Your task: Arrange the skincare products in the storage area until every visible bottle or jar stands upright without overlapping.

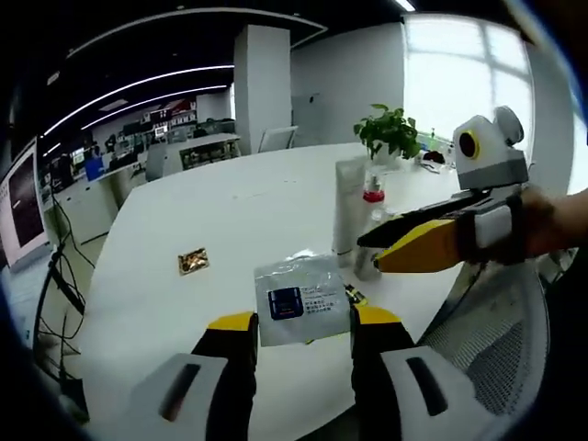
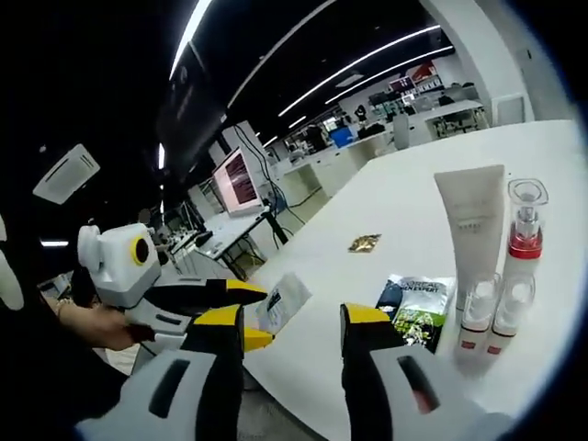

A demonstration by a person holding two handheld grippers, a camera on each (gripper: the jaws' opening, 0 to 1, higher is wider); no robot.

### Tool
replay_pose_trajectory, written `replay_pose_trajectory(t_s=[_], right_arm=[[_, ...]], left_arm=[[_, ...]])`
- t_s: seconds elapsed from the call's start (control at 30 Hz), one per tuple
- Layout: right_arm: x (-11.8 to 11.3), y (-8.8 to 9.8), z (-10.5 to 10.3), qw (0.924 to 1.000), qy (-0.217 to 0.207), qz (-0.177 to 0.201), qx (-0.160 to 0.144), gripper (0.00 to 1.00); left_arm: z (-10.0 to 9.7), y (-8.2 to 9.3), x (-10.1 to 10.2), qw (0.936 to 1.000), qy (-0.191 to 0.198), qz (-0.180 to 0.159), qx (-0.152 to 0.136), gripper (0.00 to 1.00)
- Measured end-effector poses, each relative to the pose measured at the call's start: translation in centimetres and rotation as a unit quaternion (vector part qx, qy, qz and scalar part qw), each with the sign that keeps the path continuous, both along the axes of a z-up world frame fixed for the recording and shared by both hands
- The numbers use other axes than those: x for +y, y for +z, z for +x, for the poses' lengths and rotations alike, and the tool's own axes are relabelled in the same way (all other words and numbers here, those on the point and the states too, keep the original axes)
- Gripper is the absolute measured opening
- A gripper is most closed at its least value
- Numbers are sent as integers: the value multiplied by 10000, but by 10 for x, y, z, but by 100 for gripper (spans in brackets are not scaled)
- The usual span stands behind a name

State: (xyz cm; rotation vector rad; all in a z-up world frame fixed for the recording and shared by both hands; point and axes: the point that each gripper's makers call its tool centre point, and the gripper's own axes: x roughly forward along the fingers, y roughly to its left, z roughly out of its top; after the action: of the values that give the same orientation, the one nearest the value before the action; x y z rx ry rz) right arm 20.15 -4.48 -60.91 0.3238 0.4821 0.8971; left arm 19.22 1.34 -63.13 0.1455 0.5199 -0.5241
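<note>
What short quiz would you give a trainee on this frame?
1. True or false: the left gripper holds a white sachet.
2. How many small bottles stand by the tube? A) one B) two C) four
3. Fill in: the right gripper has its jaws ____.
Key: 1 true; 2 B; 3 open.
</note>
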Motion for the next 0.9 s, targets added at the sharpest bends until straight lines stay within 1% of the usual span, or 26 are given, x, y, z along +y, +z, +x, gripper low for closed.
replay_pose_trajectory(t_s=[0.1,0.17,0.27,0.43,0.5,0.53,0.6,0.67,0.7,0.77,0.8,0.83,0.87,0.9], right_arm=[[5,-3,2,9999,5,57,109,36],[7,-5,3,9991,-84,267,305,34],[6,-10,8,9965,-293,522,585,24],[7,-12,11,9947,-348,642,724,11],[7,-11,11,9941,-363,684,754,3],[7,-11,11,9940,-369,696,758,2],[8,-7,11,9918,-338,928,813,1],[7,-9,11,9902,-390,965,930,1],[7,-11,12,9897,-407,950,993,1],[7,-10,11,9889,-373,1001,1036,1],[7,-10,11,9885,-366,1021,1055,1],[7,-10,10,9881,-355,1038,1075,1],[6,-9,11,9872,-348,1103,1101,1],[6,-8,11,9865,-333,1148,1118,1]], left_arm=[[0,2,-1,10000,-43,53,-67,38],[-1,5,-3,9997,-130,140,-171,38],[-2,6,-3,9993,-226,212,-217,38],[-3,6,-7,9993,-253,207,-204,38],[-2,5,-7,9993,-264,206,-190,38],[-2,5,-7,9993,-265,182,-173,38],[0,3,-6,9993,-257,208,-158,38],[1,0,-7,9996,-243,108,-50,39],[2,-2,-6,9998,-217,-16,8,40],[1,-2,-8,9992,-289,-234,126,46],[0,-3,-9,9983,-326,-415,264,50],[-2,-3,-10,9974,-357,-522,356,51],[-2,-3,-9,9942,-381,-833,556,50],[-1,-4,-5,9912,-363,-1040,728,50]])
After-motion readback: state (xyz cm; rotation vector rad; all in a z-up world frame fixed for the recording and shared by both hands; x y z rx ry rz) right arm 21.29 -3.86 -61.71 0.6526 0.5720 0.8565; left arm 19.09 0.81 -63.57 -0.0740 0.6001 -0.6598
